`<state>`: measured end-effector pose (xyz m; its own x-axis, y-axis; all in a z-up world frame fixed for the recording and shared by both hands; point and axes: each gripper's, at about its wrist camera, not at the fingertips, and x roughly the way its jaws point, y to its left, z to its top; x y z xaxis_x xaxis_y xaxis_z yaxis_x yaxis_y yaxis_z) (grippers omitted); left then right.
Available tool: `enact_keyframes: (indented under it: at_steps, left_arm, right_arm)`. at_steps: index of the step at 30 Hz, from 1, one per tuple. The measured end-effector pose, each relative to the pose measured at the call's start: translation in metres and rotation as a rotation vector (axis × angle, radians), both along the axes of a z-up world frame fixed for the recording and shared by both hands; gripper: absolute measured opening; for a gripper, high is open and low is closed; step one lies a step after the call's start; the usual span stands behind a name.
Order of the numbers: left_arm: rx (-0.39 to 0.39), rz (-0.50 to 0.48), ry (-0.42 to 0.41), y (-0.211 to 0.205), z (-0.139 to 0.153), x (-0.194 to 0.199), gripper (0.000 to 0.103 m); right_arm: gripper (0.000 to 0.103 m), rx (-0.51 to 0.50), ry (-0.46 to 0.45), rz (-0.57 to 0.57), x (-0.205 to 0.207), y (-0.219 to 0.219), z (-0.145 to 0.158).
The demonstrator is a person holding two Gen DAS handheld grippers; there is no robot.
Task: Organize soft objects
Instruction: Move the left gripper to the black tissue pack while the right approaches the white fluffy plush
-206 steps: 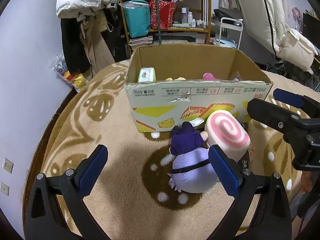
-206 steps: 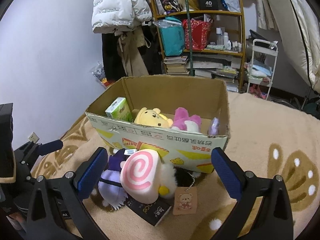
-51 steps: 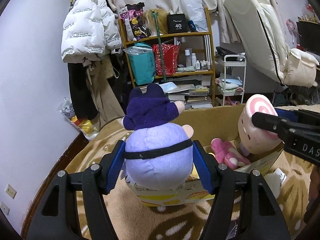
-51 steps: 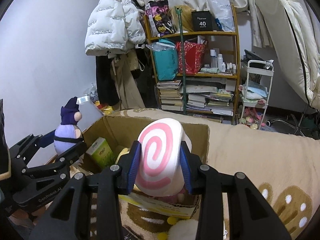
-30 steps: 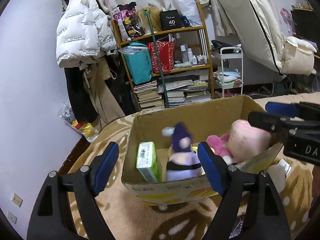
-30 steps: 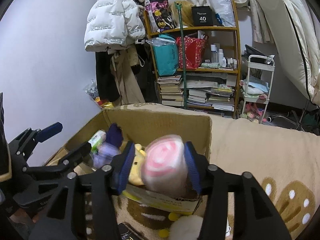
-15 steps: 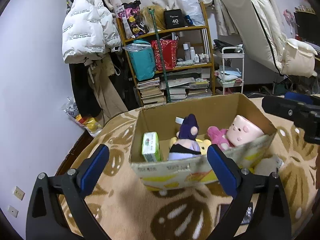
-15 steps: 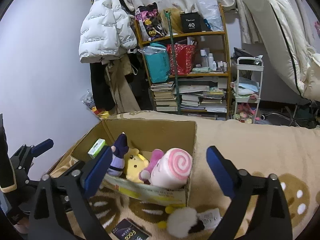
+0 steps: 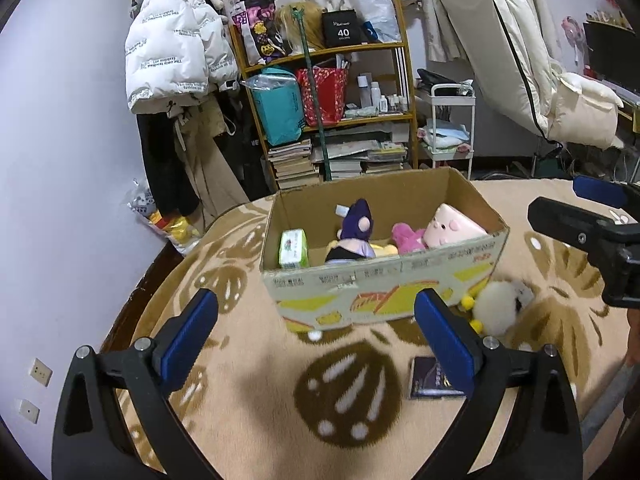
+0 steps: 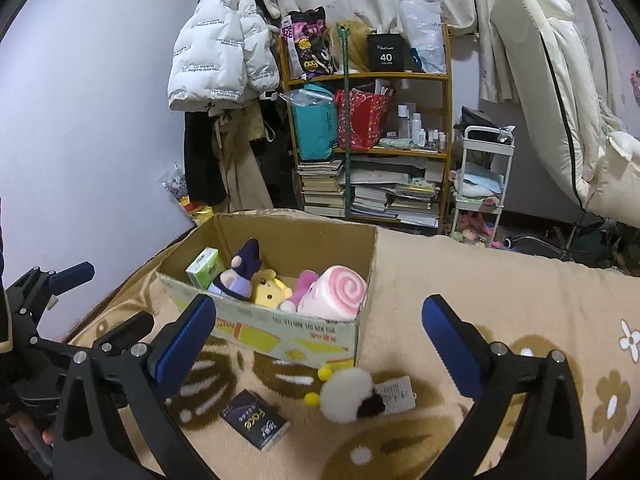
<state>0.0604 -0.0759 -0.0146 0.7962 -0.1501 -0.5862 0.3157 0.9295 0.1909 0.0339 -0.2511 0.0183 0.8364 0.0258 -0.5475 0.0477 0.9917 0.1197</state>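
A cardboard box (image 9: pixel 384 280) (image 10: pixel 276 328) stands on the patterned blanket. Inside lie a purple plush doll (image 9: pixel 354 232) (image 10: pixel 240 276), a pink swirl roll plush (image 9: pixel 450 228) (image 10: pixel 336 292), a yellow bear plush (image 10: pixel 272 290), a pink plush (image 9: pixel 406 236) and a green tissue pack (image 9: pixel 294 248) (image 10: pixel 206 266). A white fluffy plush with yellow feet (image 9: pixel 498 306) (image 10: pixel 348 396) lies on the blanket beside the box. My left gripper (image 9: pixel 316 332) is open and empty, in front of the box. My right gripper (image 10: pixel 316 344) is open and empty, near the white plush.
A dark small box (image 9: pixel 432 372) (image 10: pixel 256 424) lies on the blanket in front of the cardboard box. A shelf with books and bags (image 10: pixel 372 152), a hanging white jacket (image 10: pixel 220 60) and a white trolley (image 10: pixel 480 184) stand behind. The blanket edge drops at left.
Both grippers let the purple doll and the swirl roll drop into the box, opened, and pulled back and up. Both plush toys now rest inside the box.
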Motion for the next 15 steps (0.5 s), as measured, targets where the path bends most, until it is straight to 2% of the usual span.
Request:
enact_keyframes:
  at_steps: [6,15]
  left_arm:
    - [0.004,-0.013,0.045,0.003,-0.005,-0.013,0.098]
    - [-0.027,-0.032,0.096,0.004,-0.017,-0.013,0.098]
  right_arm:
    - [0.103,0.003,0.027,-0.011,-0.01,-0.001,-0.004]
    - [0.103,0.024,0.068,-0.03,-0.014,-0.009,-0.013]
